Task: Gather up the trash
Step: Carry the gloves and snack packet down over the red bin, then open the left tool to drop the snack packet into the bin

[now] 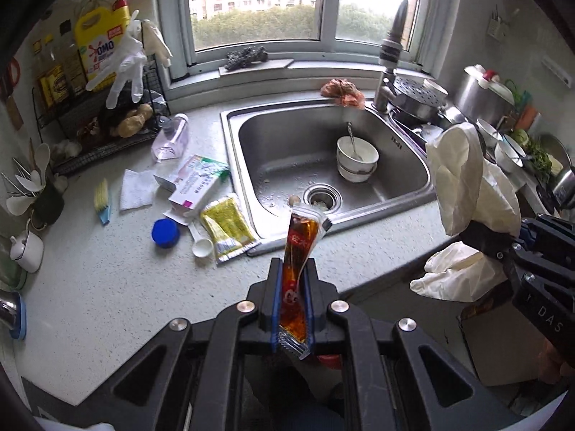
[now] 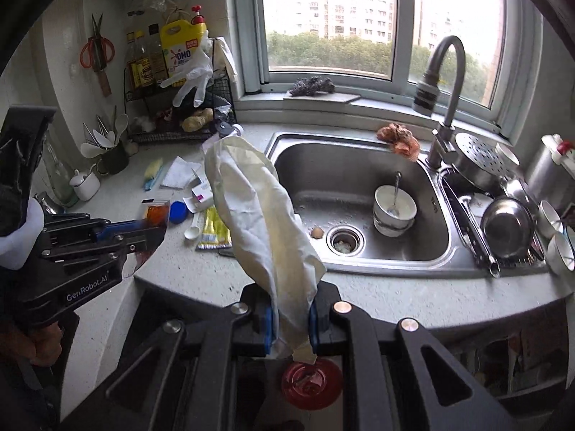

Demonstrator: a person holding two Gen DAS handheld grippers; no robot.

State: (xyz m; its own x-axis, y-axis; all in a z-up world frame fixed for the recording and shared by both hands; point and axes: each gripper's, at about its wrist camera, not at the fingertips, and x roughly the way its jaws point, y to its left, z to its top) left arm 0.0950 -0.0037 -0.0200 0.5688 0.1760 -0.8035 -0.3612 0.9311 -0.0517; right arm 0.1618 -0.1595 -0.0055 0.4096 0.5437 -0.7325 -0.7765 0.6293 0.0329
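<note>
My left gripper (image 1: 294, 273) is shut on a red-brown sauce sachet (image 1: 301, 237) that stands upright between its pads, over the counter's front edge. The right wrist view shows that gripper (image 2: 156, 230) from the side with the sachet (image 2: 157, 214). My right gripper (image 2: 291, 298) is shut on a cream rubber glove (image 2: 258, 208), which sticks up limp in front of the sink. From the left wrist it appears at the right (image 1: 483, 239) with the glove (image 1: 463, 179). A yellow sachet (image 1: 228, 228), a medicine box (image 1: 196, 183), a blue cap (image 1: 165, 232) and a tissue (image 1: 136, 188) lie on the counter.
The steel sink (image 1: 230, 133) holds stacked bowls (image 1: 355, 160) with a spoon and an eggshell (image 2: 317, 232). A crumpled orange bag (image 1: 341, 91) lies by the tap (image 2: 444, 107). A clear bottle (image 1: 170, 138), white scoop (image 1: 201, 246), wire rack (image 1: 107, 133) and dish rack (image 2: 503, 222) flank it.
</note>
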